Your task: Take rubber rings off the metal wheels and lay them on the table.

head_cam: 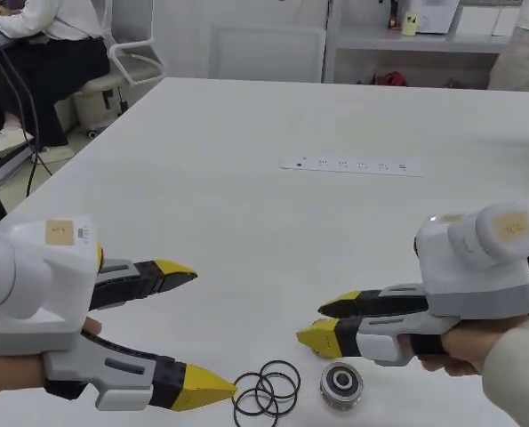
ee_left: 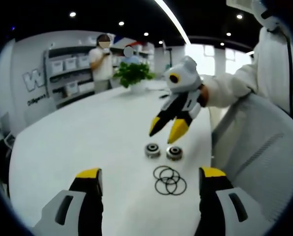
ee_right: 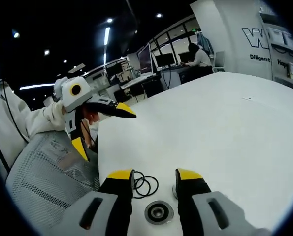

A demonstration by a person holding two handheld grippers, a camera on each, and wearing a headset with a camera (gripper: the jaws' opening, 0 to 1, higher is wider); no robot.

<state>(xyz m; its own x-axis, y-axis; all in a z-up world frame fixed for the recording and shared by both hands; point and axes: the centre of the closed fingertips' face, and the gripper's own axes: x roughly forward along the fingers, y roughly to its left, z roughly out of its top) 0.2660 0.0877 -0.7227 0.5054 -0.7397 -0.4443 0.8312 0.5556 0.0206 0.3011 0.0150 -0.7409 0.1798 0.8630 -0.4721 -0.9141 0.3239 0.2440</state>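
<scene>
Left gripper [head_cam: 212, 329] held wide open, empty. Right gripper [head_cam: 310, 322] a little open, empty, just above metal wheel [head_cam: 341, 385]. Rubber rings [head_cam: 266, 389] piled on tabletop [head_cam: 246, 178] beside wheel. Risk: wheel could be bumped, rolled into pile.

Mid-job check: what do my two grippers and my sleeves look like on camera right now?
Both the left gripper and the right gripper have bulky white housings, grey side panels and black jaws ending in pointed yellow tips. A small tan sticker sits on each housing. The sleeve behind the right gripper is white.
</scene>
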